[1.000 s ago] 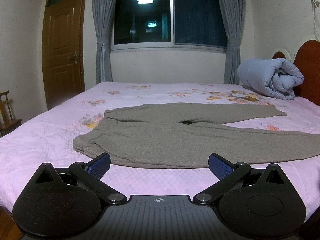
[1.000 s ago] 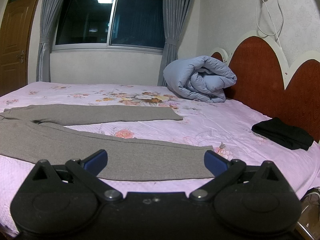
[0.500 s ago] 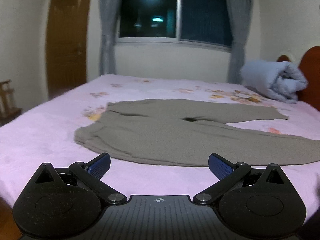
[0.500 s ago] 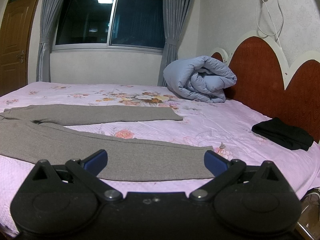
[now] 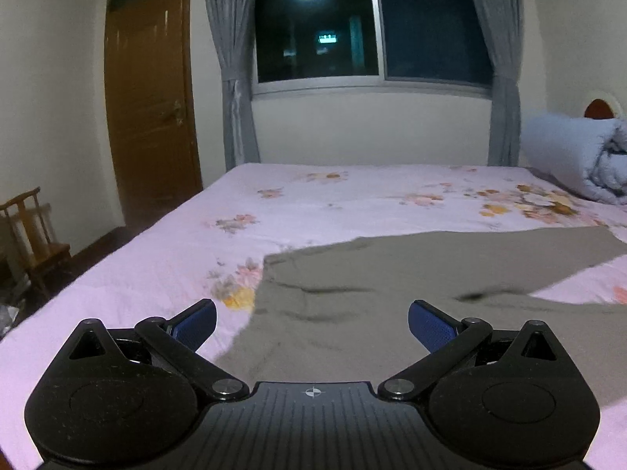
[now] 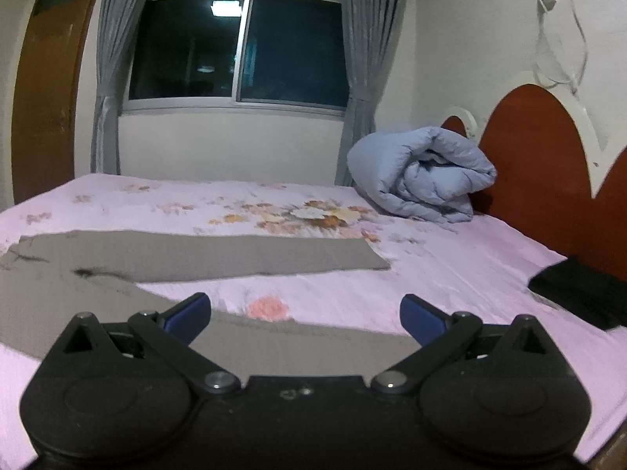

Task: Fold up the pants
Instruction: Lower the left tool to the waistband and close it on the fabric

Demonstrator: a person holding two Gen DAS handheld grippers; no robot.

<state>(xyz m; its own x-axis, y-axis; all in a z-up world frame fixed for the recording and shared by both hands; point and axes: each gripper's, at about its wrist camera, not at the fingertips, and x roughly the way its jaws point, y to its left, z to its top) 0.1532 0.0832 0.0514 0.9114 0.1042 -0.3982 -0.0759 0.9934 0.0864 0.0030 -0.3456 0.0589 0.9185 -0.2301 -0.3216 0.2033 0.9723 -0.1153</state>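
Observation:
Grey-brown pants lie flat on the pink flowered bed sheet, waistband at the left, both legs running right. My left gripper is open and empty, low over the waist end of the pants. In the right wrist view the far leg lies spread out and the near leg passes under my right gripper, which is open and empty just above that leg's cuff end.
A rolled blue-grey quilt sits by the red headboard. A black folded garment lies at the bed's right edge. A wooden chair and brown door stand left of the bed.
Both grippers have moved forward and down over the bed, closer to the pants. The left one has also shifted left toward the waistband. Both stay open.

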